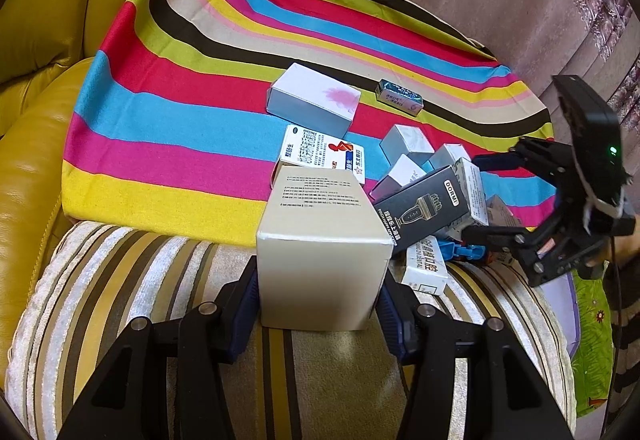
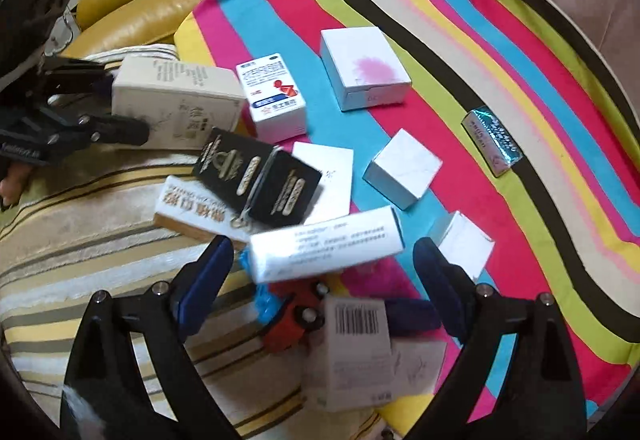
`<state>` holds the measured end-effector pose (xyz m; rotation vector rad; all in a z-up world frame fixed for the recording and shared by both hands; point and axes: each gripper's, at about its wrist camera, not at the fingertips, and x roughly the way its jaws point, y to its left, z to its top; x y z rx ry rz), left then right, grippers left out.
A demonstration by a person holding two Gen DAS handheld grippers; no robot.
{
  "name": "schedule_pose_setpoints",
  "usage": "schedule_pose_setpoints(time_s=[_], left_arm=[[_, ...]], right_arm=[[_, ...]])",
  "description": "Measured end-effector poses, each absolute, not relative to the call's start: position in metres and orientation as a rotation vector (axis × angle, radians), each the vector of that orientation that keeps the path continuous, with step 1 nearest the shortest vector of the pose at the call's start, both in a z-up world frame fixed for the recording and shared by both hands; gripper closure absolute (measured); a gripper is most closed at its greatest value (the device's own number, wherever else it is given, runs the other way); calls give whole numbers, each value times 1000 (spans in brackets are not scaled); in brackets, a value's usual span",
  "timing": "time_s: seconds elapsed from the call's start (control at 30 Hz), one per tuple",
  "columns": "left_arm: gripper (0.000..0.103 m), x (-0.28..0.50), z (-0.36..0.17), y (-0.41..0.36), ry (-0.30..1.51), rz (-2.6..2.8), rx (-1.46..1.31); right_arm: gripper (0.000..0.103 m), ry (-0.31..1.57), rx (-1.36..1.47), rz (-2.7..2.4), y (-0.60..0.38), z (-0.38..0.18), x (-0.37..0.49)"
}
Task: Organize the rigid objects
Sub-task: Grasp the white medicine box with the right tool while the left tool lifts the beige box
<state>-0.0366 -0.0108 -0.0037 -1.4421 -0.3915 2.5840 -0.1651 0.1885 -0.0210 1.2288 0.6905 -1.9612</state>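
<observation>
My left gripper (image 1: 320,304) is shut on a cream carton (image 1: 324,252), which stands on the striped cushion; the same gripper (image 2: 102,108) and carton (image 2: 176,96) show at the left of the right wrist view. My right gripper (image 2: 320,260) is wide open over a heap of boxes. A long white box (image 2: 326,244) lies between its fingers, apart from the pads. It also appears at the right of the left wrist view as the right gripper (image 1: 488,196). A black DORMI box (image 1: 424,208) leans beside the carton.
On the rainbow-striped cloth (image 1: 180,120) lie a white box with a pink blot (image 2: 364,68), a medicine box (image 2: 272,96), a foil packet (image 2: 492,140) and small white cubes (image 2: 402,168). A barcode box (image 2: 356,352) and red toy (image 2: 292,312) lie near. A yellow sofa (image 1: 40,40) borders the left.
</observation>
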Motion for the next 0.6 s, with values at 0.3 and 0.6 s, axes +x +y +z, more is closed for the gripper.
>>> schedule_pose_setpoints(time_s=[0.3,0.6], left_arm=[[51,-31,2,-14,-404,2629,-1389],[51,-18,26,-10,-362,2714,-1254]], right_arm=[[24,584,1187,-2068,201,-19,-165],[24,320,1096,-2379,245,18,-141]])
